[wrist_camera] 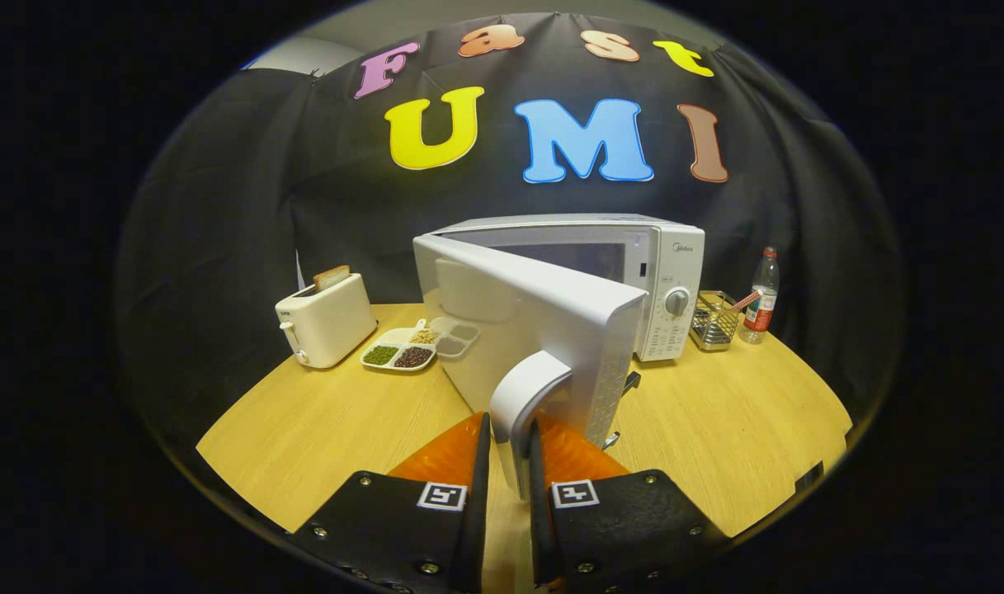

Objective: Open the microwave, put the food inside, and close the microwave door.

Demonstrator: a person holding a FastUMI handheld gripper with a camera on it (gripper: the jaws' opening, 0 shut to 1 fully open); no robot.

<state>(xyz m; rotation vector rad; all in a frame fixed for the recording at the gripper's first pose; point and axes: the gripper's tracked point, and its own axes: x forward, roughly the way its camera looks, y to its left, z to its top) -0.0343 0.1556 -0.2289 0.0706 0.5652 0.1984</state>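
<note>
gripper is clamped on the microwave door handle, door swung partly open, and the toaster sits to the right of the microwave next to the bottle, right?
Not quite. The gripper is shut on the door handle and the microwave door stands partly open, but the toaster sits left of the microwave, beside the divided tray. The wire basket is what stands next to the bottle. The gripper view shows it.

White microwave (633,272) with a white door (543,330) and a pale curved handle (522,404), clamped between the fingers of the gripper (510,462). White toaster (327,322) with a tan slice. White divided tray (403,346) of green, dark brown and beige grains. Light wood-grain table (320,429). Silvery wire basket (712,322). Clear bottle (761,305), red label and cap.
</note>
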